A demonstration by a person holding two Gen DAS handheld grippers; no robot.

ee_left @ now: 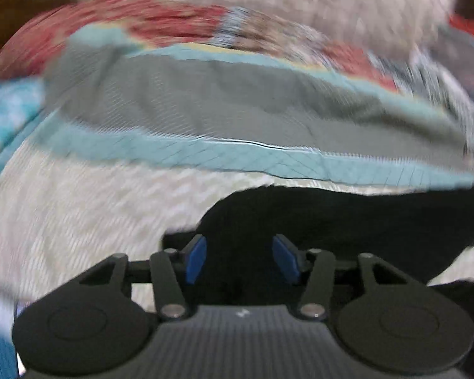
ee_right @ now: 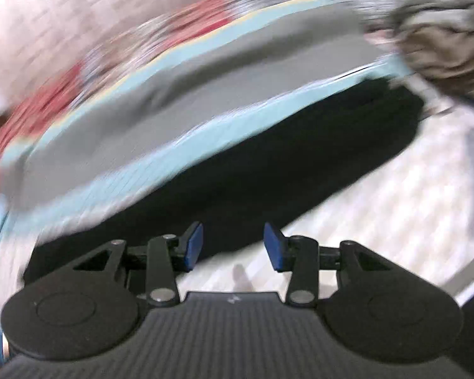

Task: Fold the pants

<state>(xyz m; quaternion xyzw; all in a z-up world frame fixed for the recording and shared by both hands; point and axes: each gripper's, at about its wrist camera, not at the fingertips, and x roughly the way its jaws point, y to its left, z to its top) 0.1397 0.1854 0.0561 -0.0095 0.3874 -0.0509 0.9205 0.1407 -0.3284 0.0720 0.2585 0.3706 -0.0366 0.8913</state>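
Note:
The black pants (ee_left: 363, 224) lie flat on a pale patterned bed sheet (ee_left: 79, 214). In the left wrist view my left gripper (ee_left: 240, 259) is open, its blue pads (ee_left: 195, 260) over the left end of the pants, nothing held. In the right wrist view the pants (ee_right: 284, 158) stretch as a long black strip from lower left to upper right. My right gripper (ee_right: 233, 246) is open and empty at the strip's near edge, partly over the sheet (ee_right: 395, 214). Both views are motion-blurred.
A grey and light blue quilt (ee_left: 237, 107) with a red patterned band (ee_left: 126, 22) lies just beyond the pants, also in the right wrist view (ee_right: 173, 104). A crumpled grey-brown cloth (ee_right: 436, 41) sits at the far right end of the pants.

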